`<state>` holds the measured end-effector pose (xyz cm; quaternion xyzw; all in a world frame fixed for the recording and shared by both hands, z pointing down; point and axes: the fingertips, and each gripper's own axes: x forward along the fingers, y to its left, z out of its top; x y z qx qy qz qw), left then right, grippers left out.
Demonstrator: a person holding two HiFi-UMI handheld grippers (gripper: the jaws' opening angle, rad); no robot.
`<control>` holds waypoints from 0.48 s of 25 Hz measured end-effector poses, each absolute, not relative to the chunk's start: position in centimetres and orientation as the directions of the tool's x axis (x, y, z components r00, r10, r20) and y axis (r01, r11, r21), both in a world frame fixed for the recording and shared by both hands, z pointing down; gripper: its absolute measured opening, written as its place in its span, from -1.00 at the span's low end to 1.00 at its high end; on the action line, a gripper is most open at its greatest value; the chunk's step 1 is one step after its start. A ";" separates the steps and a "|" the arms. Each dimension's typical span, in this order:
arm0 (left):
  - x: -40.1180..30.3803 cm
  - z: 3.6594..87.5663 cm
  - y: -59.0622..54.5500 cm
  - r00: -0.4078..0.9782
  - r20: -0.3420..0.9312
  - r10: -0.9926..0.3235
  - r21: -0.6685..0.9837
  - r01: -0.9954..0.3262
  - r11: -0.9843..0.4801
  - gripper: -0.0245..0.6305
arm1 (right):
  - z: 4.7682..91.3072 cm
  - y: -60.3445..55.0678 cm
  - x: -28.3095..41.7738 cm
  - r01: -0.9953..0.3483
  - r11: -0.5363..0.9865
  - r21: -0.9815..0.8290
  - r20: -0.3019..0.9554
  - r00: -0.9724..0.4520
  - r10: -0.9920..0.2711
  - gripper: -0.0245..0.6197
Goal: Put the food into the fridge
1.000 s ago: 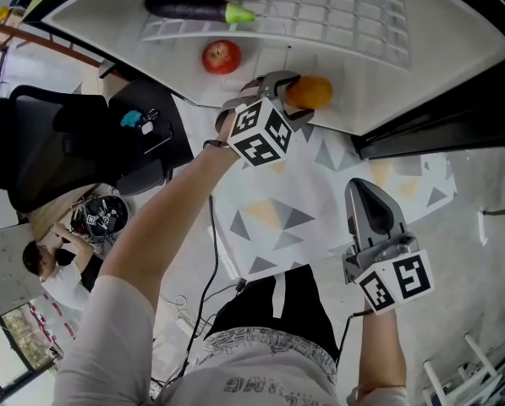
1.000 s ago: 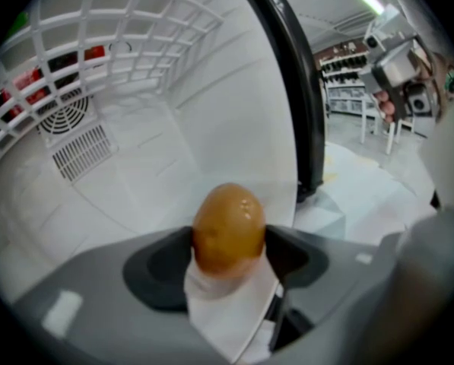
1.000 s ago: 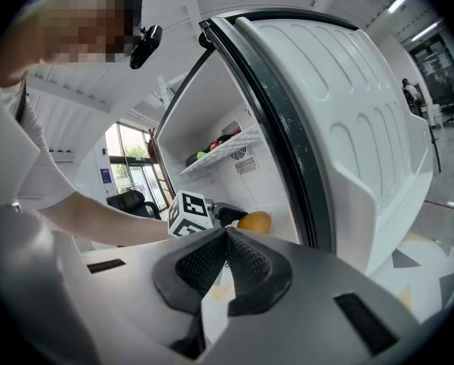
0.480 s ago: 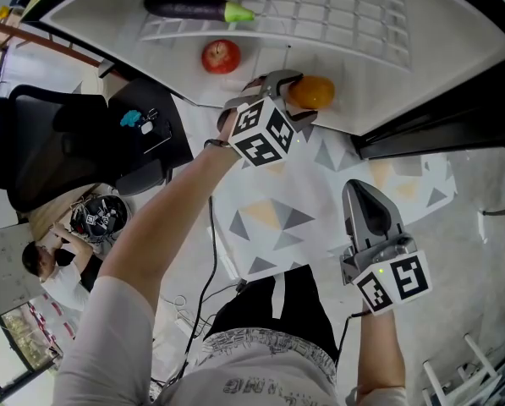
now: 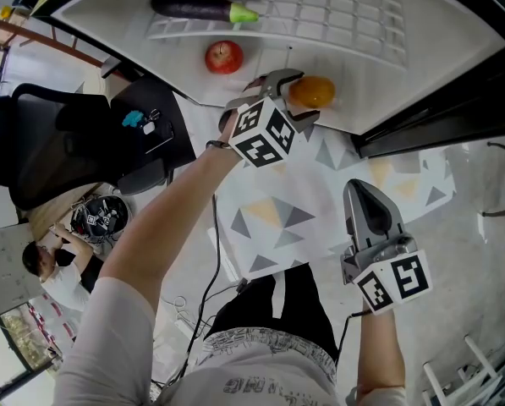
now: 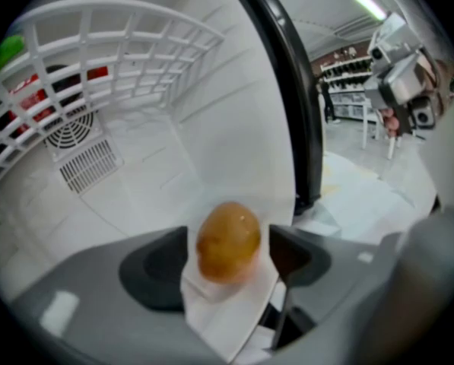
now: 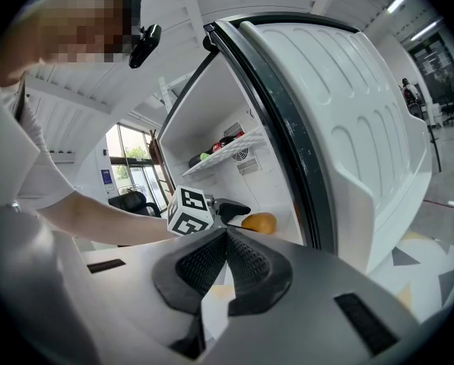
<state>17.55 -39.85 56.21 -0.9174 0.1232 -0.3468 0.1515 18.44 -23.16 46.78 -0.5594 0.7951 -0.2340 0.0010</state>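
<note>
– where is the orange fruit [image 6: 228,240] sitting?
– it is resting on the white floor of the fridge [image 5: 387,66], close to the front edge and near the dark door seal. the left gripper [image 5: 291,98] is reaching in around it, so the fruit is lying right between the two jaws.
– are the jaws squeezing it?
– no. in the left gripper view they are standing apart, with a thin strip of white showing on each side of the fruit, so nothing is pinching it.
– and the right gripper [image 7: 227,238]?
– it is hanging back outside the fridge, low over the patterned floor mat [image 5: 277,218], well apart from the food. its ribbed pads are pressing together at the tips with nothing between them.
– what else is lying inside?
– a red apple [image 5: 223,57] is sitting on the same white floor, off to the left of the fruit and apart from it. a dark eggplant [image 5: 197,7] with a green stem end is lying on the wire shelf [image 5: 337,15] above.
– is the door [image 7: 348,128] standing open?
– yes, it is swinging wide, its moulded white inner face showing in the right gripper view.
</note>
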 end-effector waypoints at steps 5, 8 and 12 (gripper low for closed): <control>17.0 54.5 -39.2 0.746 0.571 -0.343 -0.359 -0.149 -0.922 0.10 | 45.9 -23.0 18.0 -0.891 0.271 -0.365 0.253 -0.375 -0.892 -0.92; 16.4 52.9 -38.8 0.761 0.547 -0.350 -0.354 -0.169 -0.920 0.05 | 45.0 -23.1 17.7 -0.892 0.278 -0.356 0.247 -0.376 -0.893 -0.92; 15.7 50.7 -37.7 0.783 0.507 -0.361 -0.346 -0.199 -0.917 0.00 | 43.8 -22.9 17.4 -0.896 0.280 -0.345 0.234 -0.371 -0.898 -0.92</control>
